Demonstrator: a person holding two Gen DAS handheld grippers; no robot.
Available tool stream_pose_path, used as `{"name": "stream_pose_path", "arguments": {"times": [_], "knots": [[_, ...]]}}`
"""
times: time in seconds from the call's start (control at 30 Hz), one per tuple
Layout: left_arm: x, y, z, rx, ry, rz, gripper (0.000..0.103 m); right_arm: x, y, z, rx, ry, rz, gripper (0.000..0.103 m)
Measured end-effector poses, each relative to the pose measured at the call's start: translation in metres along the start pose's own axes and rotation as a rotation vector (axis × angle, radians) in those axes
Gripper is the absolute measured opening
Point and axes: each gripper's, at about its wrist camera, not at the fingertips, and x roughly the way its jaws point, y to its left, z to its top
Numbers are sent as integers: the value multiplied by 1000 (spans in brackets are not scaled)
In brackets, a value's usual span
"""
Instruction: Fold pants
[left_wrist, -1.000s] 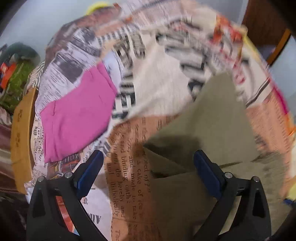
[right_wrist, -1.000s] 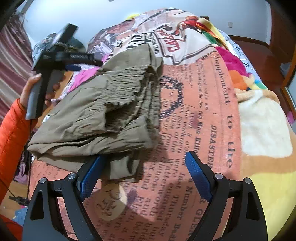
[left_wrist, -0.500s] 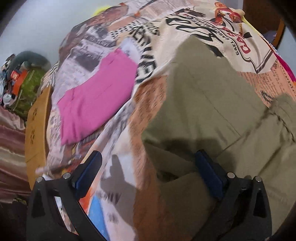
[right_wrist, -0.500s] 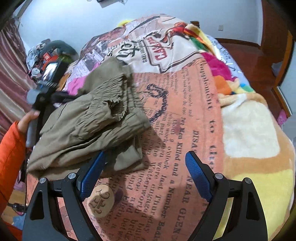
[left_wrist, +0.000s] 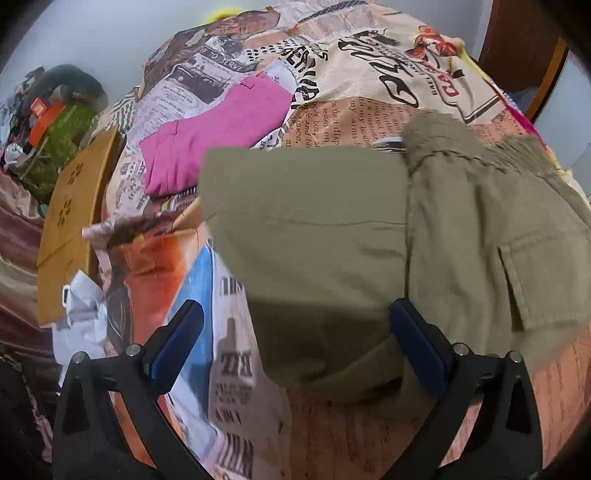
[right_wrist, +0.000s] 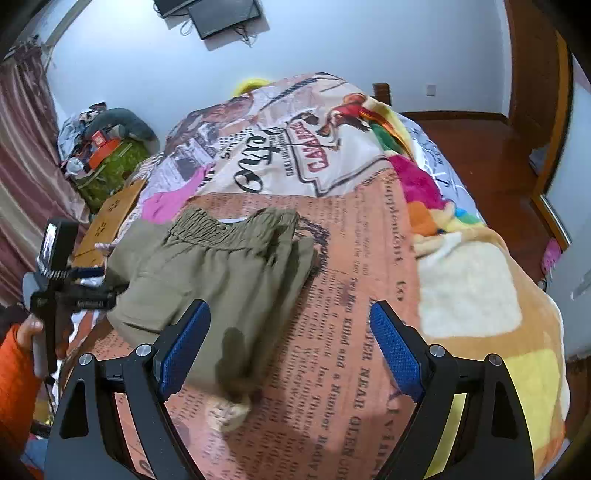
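Note:
Olive-green pants (right_wrist: 229, 269) lie folded in a bundle on the printed bedspread (right_wrist: 354, 332), elastic waistband toward the far side. In the left wrist view the pants (left_wrist: 369, 236) fill the middle and right, a flap pocket showing at the right. My left gripper (left_wrist: 295, 347) is open and empty, just short of the near edge of the pants; it also shows in the right wrist view (right_wrist: 88, 288) at the left side of the bundle. My right gripper (right_wrist: 291, 350) is open and empty, above the near right corner of the pants.
A folded pink garment (left_wrist: 218, 129) lies on the bed beyond the olive pants. A wooden board (left_wrist: 74, 206) runs along the bed's left edge. A cluttered green bag (right_wrist: 107, 162) stands by the wall. A wooden door (right_wrist: 532, 74) is at the right.
Both grippers have pulled back from the pants and stayed open. The pants have settled flatter on the bed. The left gripper moved down to the left edge of the bundle.

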Motion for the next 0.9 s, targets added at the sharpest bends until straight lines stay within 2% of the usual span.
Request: {"name": "stream_pose_path", "arguments": {"times": [0.1, 0.2, 0.27, 0.37, 0.47, 0.57, 0.63, 0.77, 0.83, 0.9], "knots": [[-6, 9, -1, -24, 8, -39, 102, 16, 7, 0, -3, 26, 29, 86], [-21, 25, -1, -105, -26, -81, 101, 34, 13, -3, -21, 67, 37, 84], [-31, 36, 0, -143, -48, -95, 101, 49, 15, -7, -16, 118, 54, 69], [-37, 42, -4, -160, -65, -108, 101, 58, 17, -14, -17, 143, 64, 62], [-27, 36, -11, -138, -28, -142, 101, 57, 17, -17, -19, 141, 71, 60], [-7, 28, -19, -121, 18, -102, 102, 56, 17, -18, -32, 145, 70, 60], [-4, 34, -24, -146, 5, -99, 102, 56, 19, -19, -45, 147, 63, 60], [-1, 55, -38, -179, 12, 9, 102, 57, 19, -20, -55, 144, 56, 60], [0, 65, -46, -194, 30, 18, 101, 56, 17, -21, -48, 143, 62, 60], [1, 75, -52, -201, 51, 66, 96, 56, 17, -21, -43, 141, 62, 60]]}}
